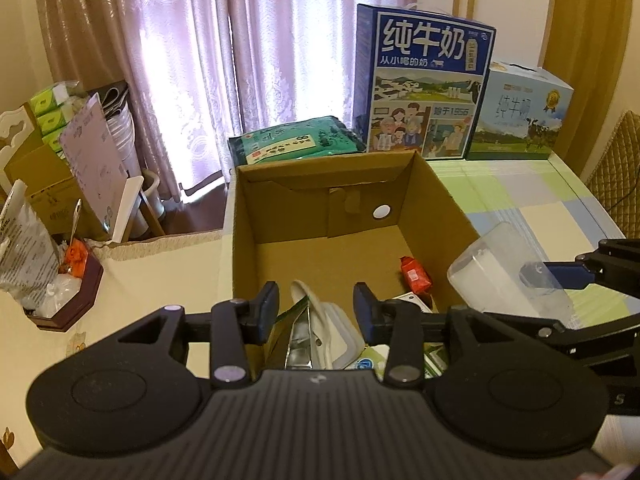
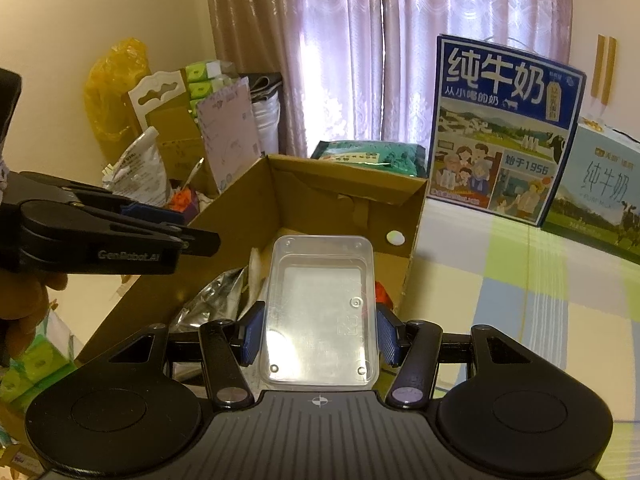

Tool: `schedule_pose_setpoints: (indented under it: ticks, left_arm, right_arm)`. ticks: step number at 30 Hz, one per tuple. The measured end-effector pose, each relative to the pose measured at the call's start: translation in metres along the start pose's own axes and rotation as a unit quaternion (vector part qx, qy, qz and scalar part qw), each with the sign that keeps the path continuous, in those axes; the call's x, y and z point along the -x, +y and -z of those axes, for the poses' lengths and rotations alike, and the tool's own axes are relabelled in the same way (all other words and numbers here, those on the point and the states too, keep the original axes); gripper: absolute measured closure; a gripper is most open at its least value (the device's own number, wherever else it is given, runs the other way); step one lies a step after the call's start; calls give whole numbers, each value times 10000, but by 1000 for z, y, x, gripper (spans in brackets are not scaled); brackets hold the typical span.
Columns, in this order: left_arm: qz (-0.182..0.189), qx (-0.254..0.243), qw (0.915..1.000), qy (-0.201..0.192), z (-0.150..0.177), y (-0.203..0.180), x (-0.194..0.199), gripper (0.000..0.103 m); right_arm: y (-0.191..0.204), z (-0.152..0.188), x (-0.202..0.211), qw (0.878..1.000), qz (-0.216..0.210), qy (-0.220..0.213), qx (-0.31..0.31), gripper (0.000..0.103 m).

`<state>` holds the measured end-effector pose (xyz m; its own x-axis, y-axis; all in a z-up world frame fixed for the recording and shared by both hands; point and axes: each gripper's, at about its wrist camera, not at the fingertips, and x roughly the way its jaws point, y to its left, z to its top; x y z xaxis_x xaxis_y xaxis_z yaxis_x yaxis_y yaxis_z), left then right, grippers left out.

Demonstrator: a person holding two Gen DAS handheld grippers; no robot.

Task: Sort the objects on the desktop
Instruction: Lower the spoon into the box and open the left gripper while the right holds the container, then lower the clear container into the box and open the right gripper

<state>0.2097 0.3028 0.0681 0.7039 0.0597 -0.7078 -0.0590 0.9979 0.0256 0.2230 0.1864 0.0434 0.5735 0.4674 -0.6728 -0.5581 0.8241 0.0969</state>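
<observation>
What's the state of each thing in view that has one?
Cardboard box: open, partly filled.
Clear tray: empty, held over the box.
Right gripper: shut on the tray.
Left gripper: open, empty, over the box.
Red packet: lying in the box.
Blue milk carton: upright, closed.

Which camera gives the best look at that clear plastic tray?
The right wrist view: the clear plastic tray sits centred, its whole base visible between the right gripper's jaws. The left wrist view catches it only side-on at the right edge.
</observation>
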Motion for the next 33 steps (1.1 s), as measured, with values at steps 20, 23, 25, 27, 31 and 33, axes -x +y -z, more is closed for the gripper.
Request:
schedule_pose_setpoints:
  ticks: [20,23,25,27,31,33]
  left_arm:
    - [-101,-25,9999,-61,4,5,15,65]
    - [-105,-13,9999,-51,5,7,15,64]
    - [-118,-3,9999,-41,5,8,14,64]
    - [-123,10,9999,-37,7,10,14,63]
    - [-171,24,9998,-50,10,12,16,58]
    - [-177,31,9998,-51,12,12,18,55]
  right_arm:
    - [11,-6,-7,9999,-86,-28,-66,50]
    - [12,-8,-8,9999,-108,-46,-67,50]
    - [11,-10,-10,9998,-159,-61,-104,50]
    - [10,-10,-10,9995,-220,-146,-161,50]
    - [2,-10,-6,9991,-216,-240,-269,43]
    - [-3,-9,-3,9990,-150,-283,-324,38]
